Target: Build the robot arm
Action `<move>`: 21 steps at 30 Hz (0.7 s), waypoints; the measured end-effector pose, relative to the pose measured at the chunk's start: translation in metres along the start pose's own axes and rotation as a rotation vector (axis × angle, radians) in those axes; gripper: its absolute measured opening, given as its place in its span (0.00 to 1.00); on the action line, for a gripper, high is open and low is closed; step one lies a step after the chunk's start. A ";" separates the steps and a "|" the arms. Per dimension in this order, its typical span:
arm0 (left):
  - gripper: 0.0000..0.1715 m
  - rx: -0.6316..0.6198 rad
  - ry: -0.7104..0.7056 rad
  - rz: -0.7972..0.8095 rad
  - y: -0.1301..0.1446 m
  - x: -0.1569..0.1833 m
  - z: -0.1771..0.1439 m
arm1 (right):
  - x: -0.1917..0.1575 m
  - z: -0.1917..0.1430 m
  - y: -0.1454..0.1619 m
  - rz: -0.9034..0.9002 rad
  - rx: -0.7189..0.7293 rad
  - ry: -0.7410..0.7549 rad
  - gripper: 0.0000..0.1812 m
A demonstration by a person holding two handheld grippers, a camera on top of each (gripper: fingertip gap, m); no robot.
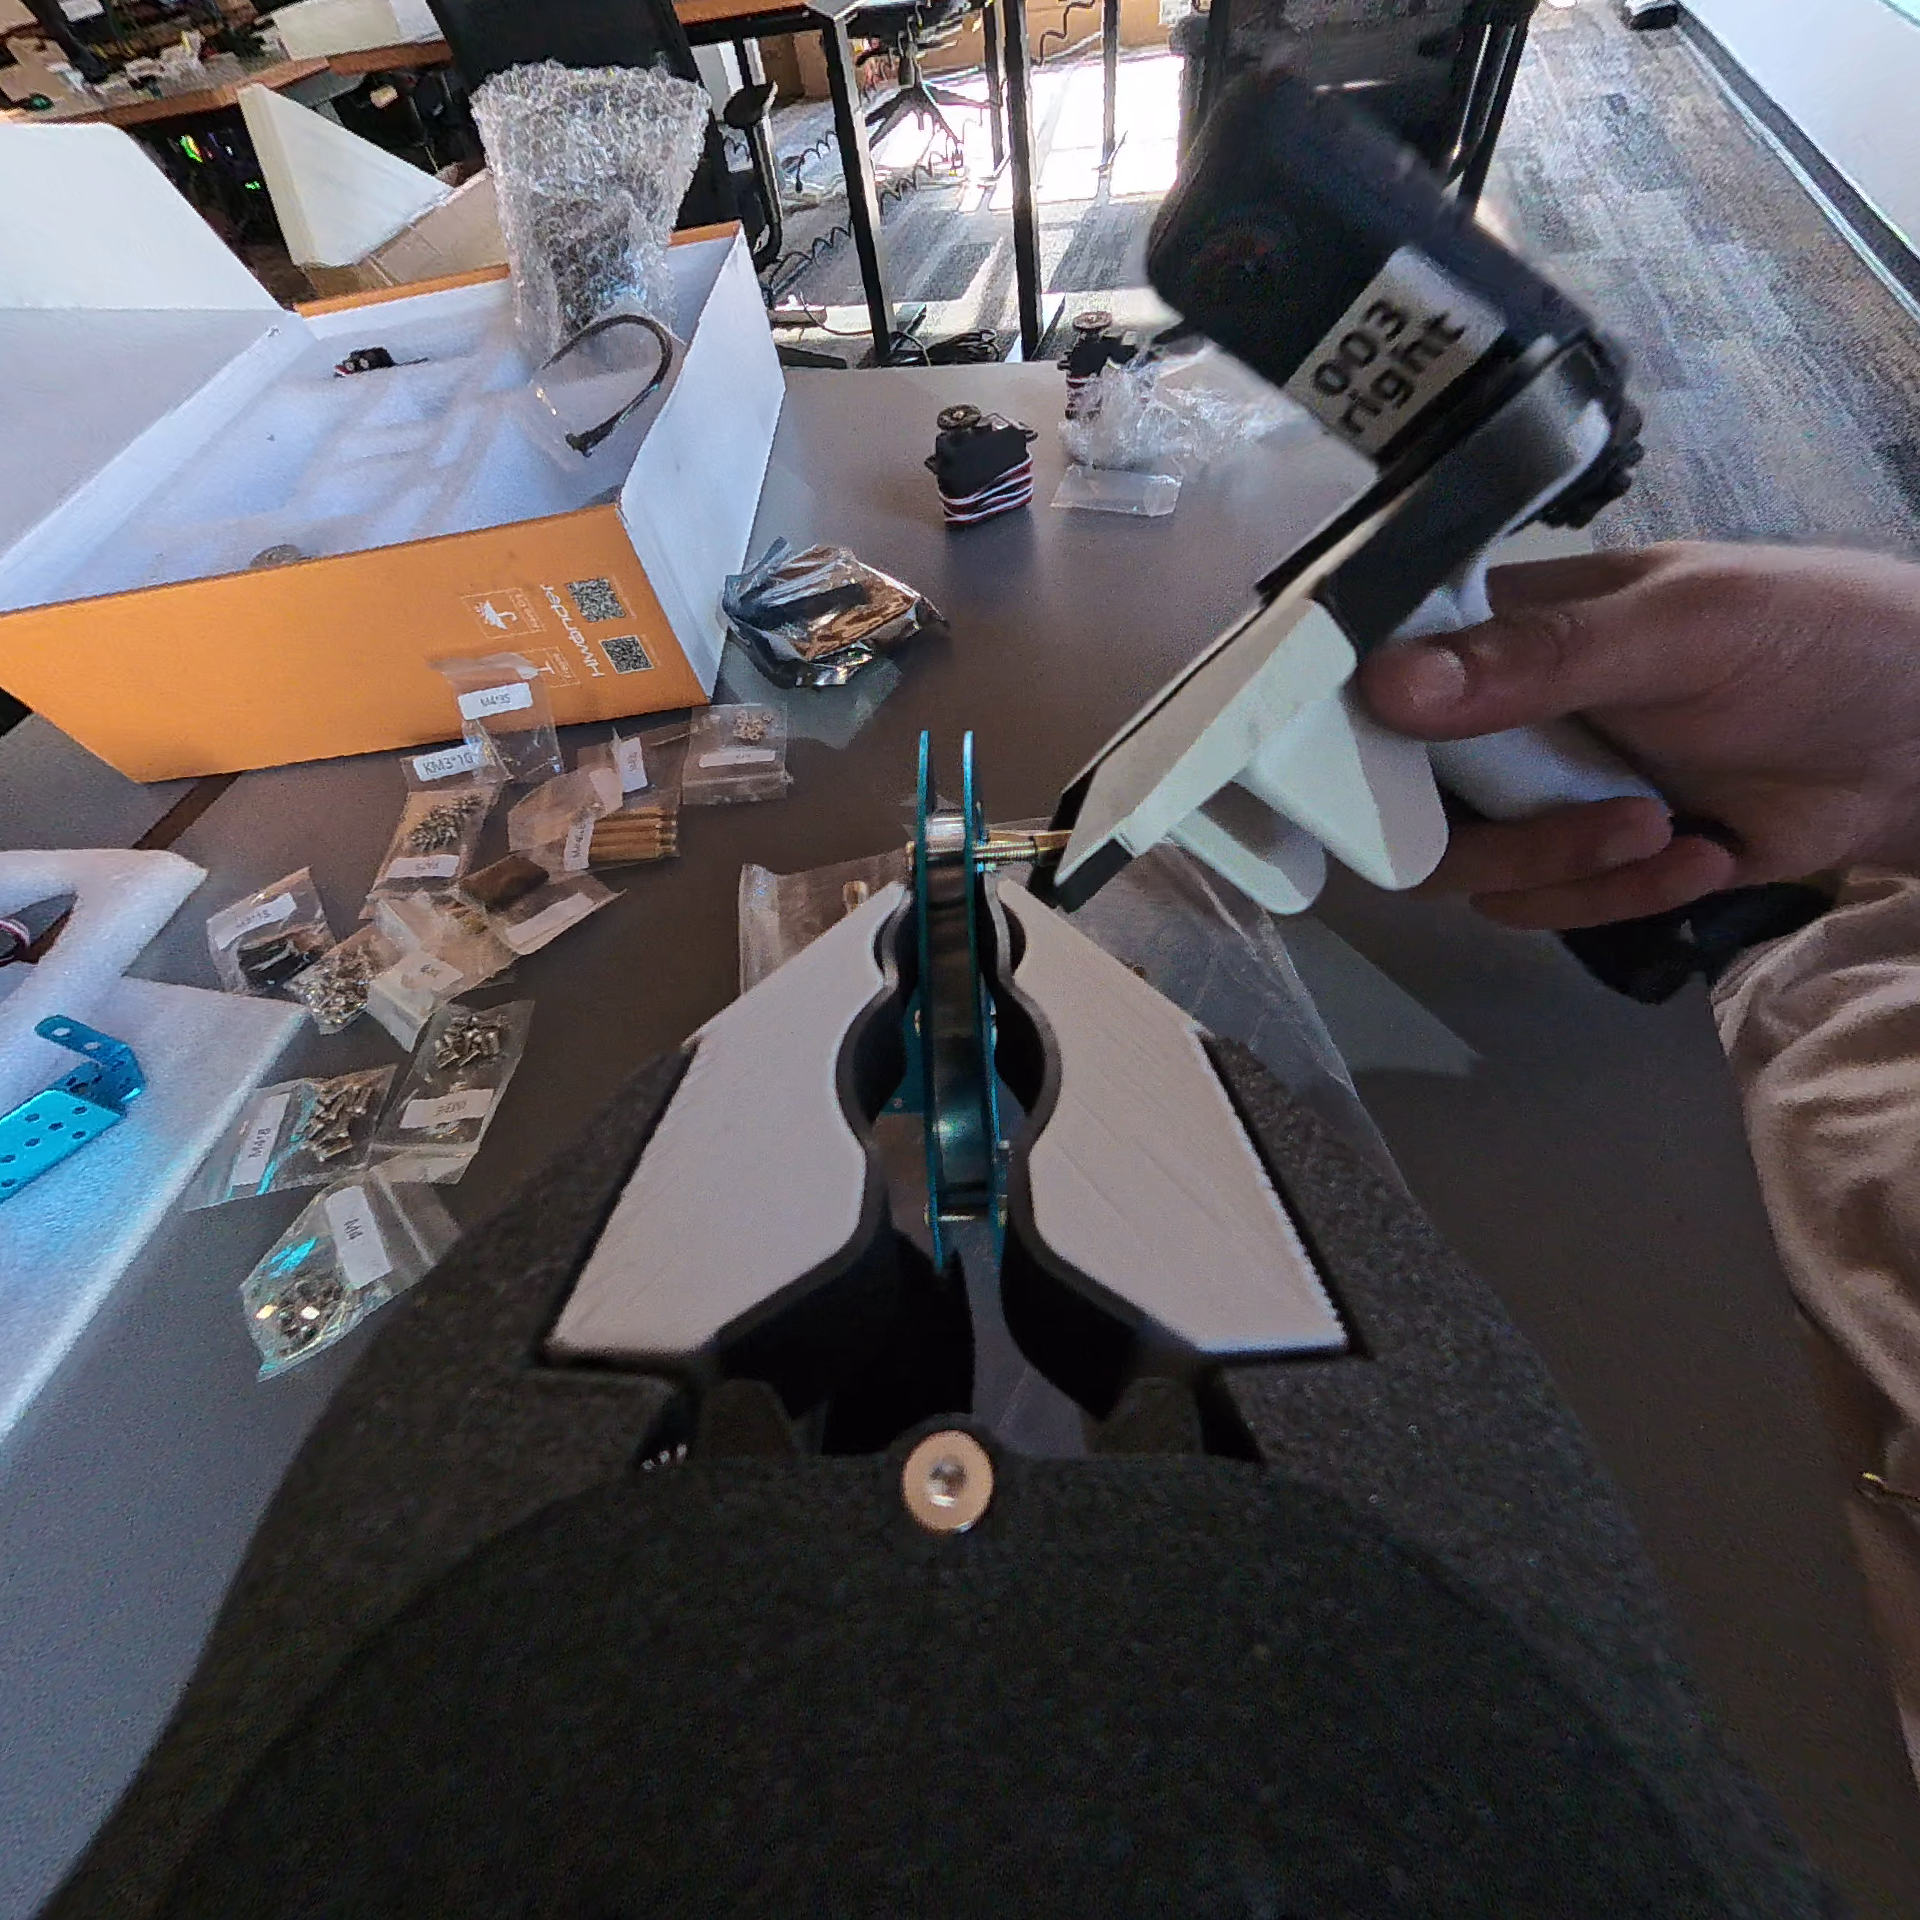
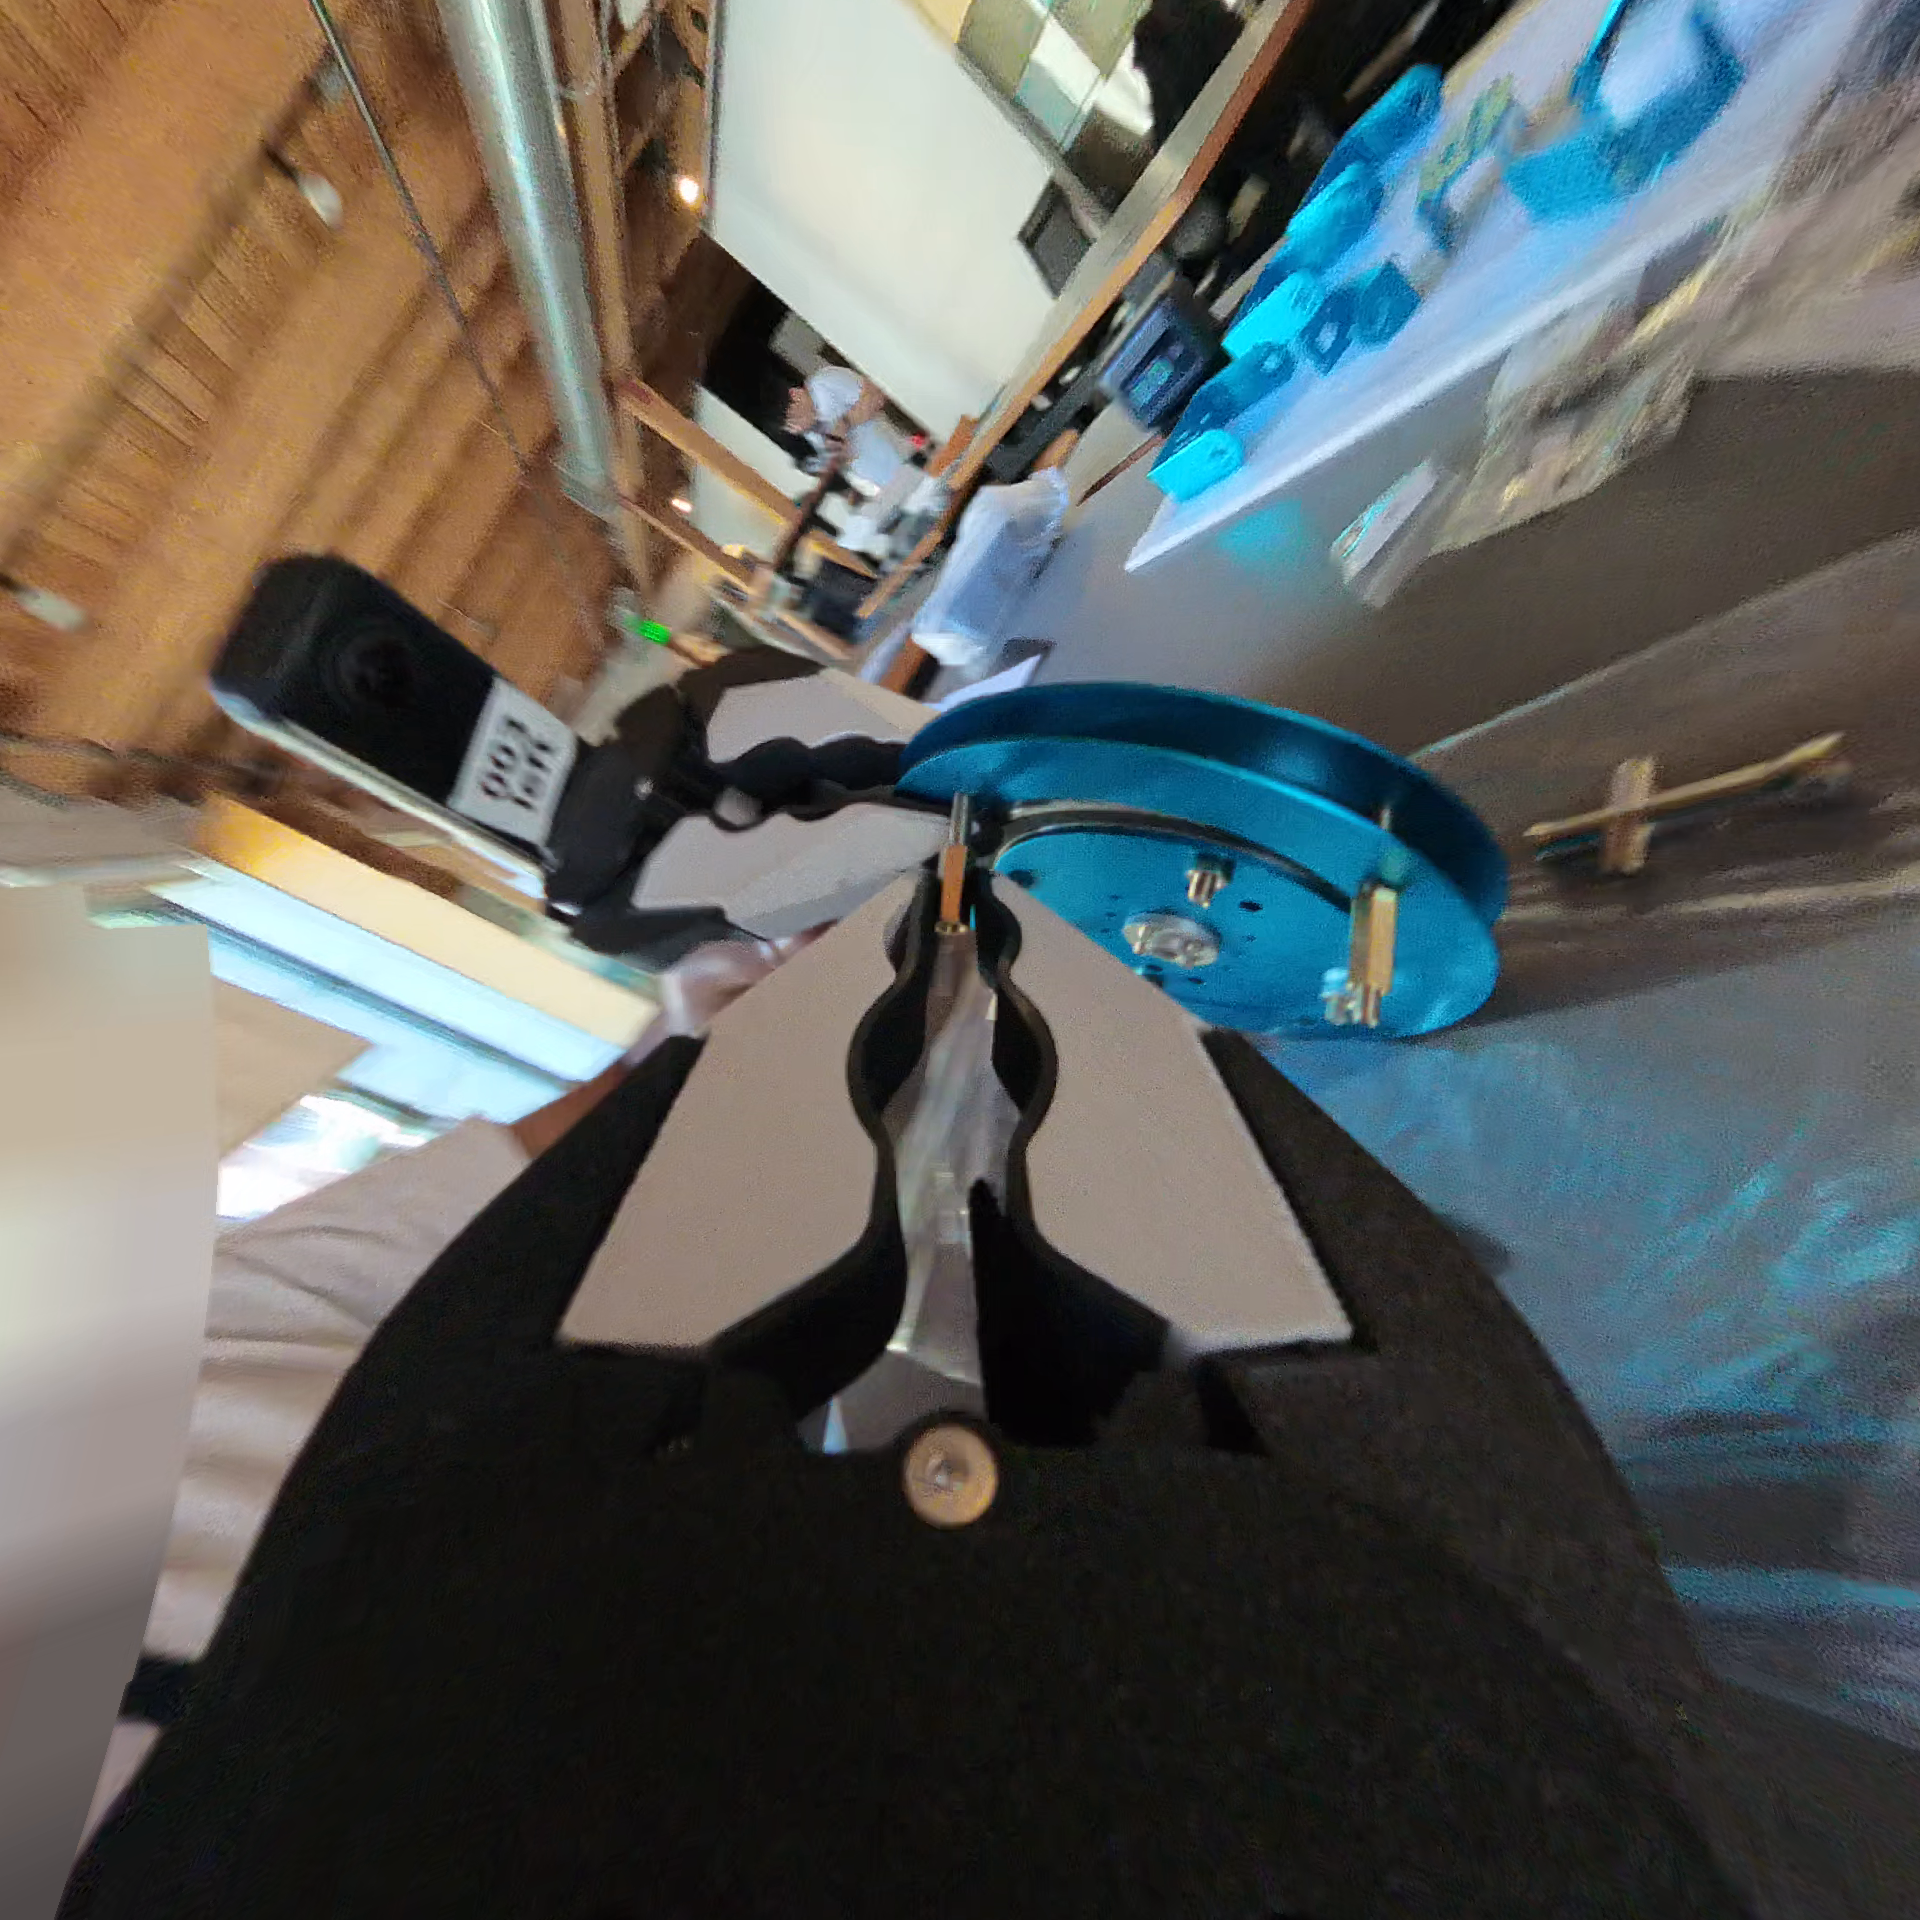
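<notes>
My left gripper (image 1: pixel 951 899) is shut on a blue disc assembly (image 1: pixel 964 790), two round blue plates seen edge-on and held upright above the grey table (image 1: pixel 1091 644). My right gripper (image 1: pixel 1060 873), held by a hand (image 1: pixel 1662 727), comes in from the right. It is shut on a small brass standoff (image 2: pixel 953 868), whose threaded end meets the disc's face near the rim (image 2: pixel 1247 862). The standoff also shows in the left wrist view (image 1: pixel 1023 837). A clear plastic strip (image 2: pixel 940 1143) lies between the right fingers. The left gripper (image 2: pixel 821 779) grips the disc's far edge.
Two more brass standoffs (image 2: pixel 1371 925) stand on the disc. An open orange and white box (image 1: pixel 364 644) sits at the back left, with several small screw bags (image 1: pixel 436 977) in front of it. A black servo (image 1: pixel 982 468), a foil bag (image 1: pixel 831 618) and blue brackets on foam (image 1: pixel 62 1112) lie around. Only a small space, under 4 cm, lies between the two pairs of fingers. From either gripper's tips it is about 35 cm to the black servo (image 1: pixel 982 468).
</notes>
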State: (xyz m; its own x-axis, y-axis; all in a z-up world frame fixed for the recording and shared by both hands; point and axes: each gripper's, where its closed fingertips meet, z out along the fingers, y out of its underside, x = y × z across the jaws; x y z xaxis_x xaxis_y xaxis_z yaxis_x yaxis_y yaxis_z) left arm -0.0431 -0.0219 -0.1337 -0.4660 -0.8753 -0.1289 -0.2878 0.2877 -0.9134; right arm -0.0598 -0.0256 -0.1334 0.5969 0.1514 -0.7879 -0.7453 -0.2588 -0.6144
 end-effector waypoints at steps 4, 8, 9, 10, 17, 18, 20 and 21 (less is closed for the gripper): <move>0.05 -0.002 -0.007 0.007 -0.001 0.000 0.001 | 0.009 -0.011 -0.007 -0.645 -0.009 0.425 0.09; 0.05 -0.003 -0.012 0.032 -0.001 0.002 0.001 | 0.007 -0.010 -0.003 -0.892 -0.093 0.609 0.03; 0.05 -0.003 -0.017 0.050 0.000 0.003 0.001 | 0.007 -0.009 -0.002 -0.880 -0.098 0.603 0.03; 0.05 -0.002 -0.015 0.055 0.000 0.003 0.000 | 0.007 -0.009 -0.001 -0.842 -0.104 0.576 0.03; 0.06 0.008 -0.001 0.102 -0.001 0.010 0.000 | -0.008 -0.012 0.008 0.266 -0.018 -0.217 0.02; 0.06 0.013 -0.005 0.118 -0.001 0.011 0.000 | -0.008 -0.012 0.010 0.332 -0.007 -0.273 0.02; 0.06 0.021 -0.010 0.129 -0.001 0.011 0.000 | -0.009 -0.010 0.011 0.249 0.009 -0.239 0.02; 0.07 0.019 -0.006 0.114 0.000 0.011 -0.001 | -0.008 -0.009 0.012 0.162 0.001 -0.184 0.02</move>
State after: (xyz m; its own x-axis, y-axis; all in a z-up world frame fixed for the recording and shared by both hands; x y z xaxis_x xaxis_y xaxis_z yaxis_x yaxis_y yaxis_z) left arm -0.0491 -0.0314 -0.1347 -0.4899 -0.8395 -0.2350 -0.2174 0.3787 -0.8996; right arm -0.0704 -0.0385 -0.1339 0.4054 0.2791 -0.8705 -0.8275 -0.2926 -0.4791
